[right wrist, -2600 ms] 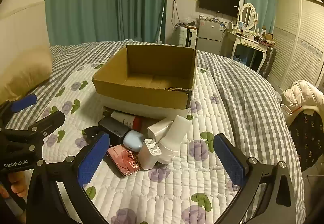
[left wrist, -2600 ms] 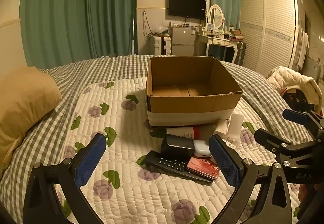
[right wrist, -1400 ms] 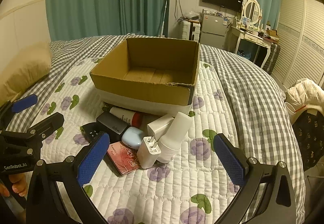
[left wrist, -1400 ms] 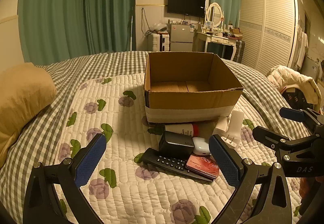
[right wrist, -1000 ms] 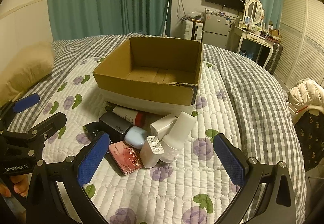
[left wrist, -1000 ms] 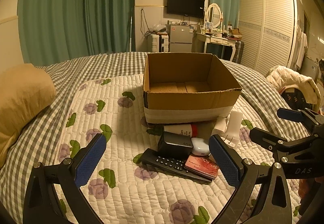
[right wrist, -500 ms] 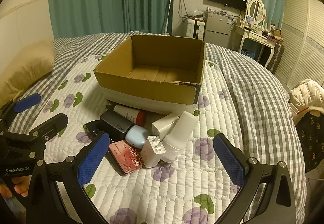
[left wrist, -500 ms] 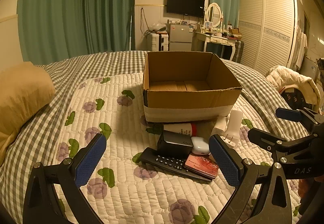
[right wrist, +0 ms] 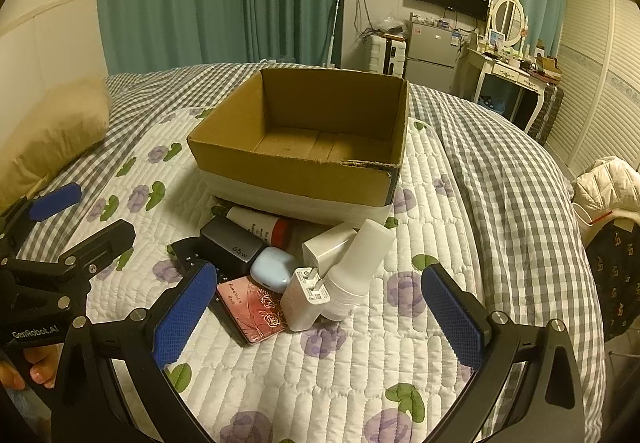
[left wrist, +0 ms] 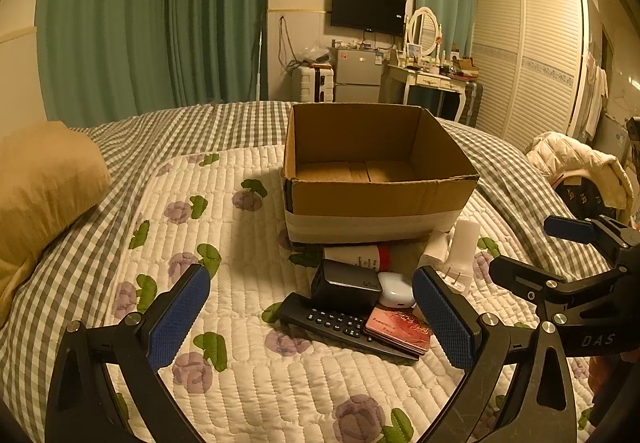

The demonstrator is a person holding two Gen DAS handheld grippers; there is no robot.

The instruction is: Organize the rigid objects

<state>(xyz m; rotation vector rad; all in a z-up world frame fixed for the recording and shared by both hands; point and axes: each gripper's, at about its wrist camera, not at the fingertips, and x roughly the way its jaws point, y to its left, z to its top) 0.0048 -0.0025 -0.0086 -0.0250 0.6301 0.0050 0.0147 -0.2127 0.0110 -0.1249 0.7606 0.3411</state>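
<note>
An empty open cardboard box (left wrist: 376, 199) (right wrist: 296, 167) stands on the bed. In front of it lies a pile: a black remote (left wrist: 340, 325), a dark 65w charger (left wrist: 346, 285) (right wrist: 234, 247), a pale blue case (right wrist: 272, 269), a pink rose-print case (left wrist: 398, 329) (right wrist: 252, 305), a white tube with a red cap (right wrist: 260, 229), a white plug adapter (right wrist: 306, 297) and a white bottle (right wrist: 358, 269). My left gripper (left wrist: 312, 317) is open and empty above the remote. My right gripper (right wrist: 318, 307) is open and empty above the adapter.
The bed has a white quilt with purple flowers (left wrist: 240, 363) over a grey checked cover. A tan pillow (left wrist: 40, 179) lies at the left. A chair with a white jacket (left wrist: 580, 167) stands to the right of the bed. Curtains, a fridge and a dresser are far behind.
Both grippers have drifted slightly closer to the pile and the box. Both stay open and empty. The objects have not moved.
</note>
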